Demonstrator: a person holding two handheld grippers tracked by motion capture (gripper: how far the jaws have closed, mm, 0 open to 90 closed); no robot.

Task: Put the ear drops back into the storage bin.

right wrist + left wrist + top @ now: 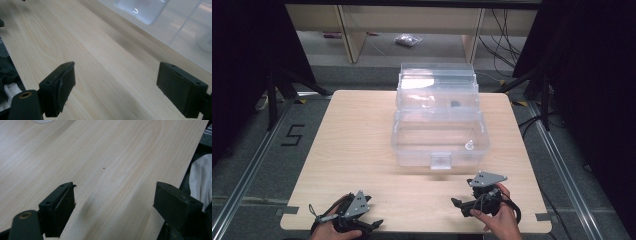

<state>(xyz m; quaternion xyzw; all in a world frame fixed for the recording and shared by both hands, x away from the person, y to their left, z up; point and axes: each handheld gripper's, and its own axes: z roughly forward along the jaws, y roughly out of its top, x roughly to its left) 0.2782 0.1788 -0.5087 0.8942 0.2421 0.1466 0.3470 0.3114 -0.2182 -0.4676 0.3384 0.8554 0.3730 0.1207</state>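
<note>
Nearest the person, the left hand-held gripper (373, 223) and the right hand-held gripper (457, 202) are held low over the bench (357, 150), each with jaws spread wide and nothing between them. Beyond the right one, the nearer of the two, the clear plastic box (439, 145) is set, its long axis across the bench, latch (441, 161) facing the person. The small items inside are hard to make out.

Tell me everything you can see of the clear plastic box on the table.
The box is clear plastic and rectangular, standing on the far half of the wooden table. Its lid is swung open and stands up behind it. A frosted latch tab sits at the middle of the front wall. Inside, a small white object lies near the front right; a small dark one shows farther back. Neither gripper touches it.
</note>
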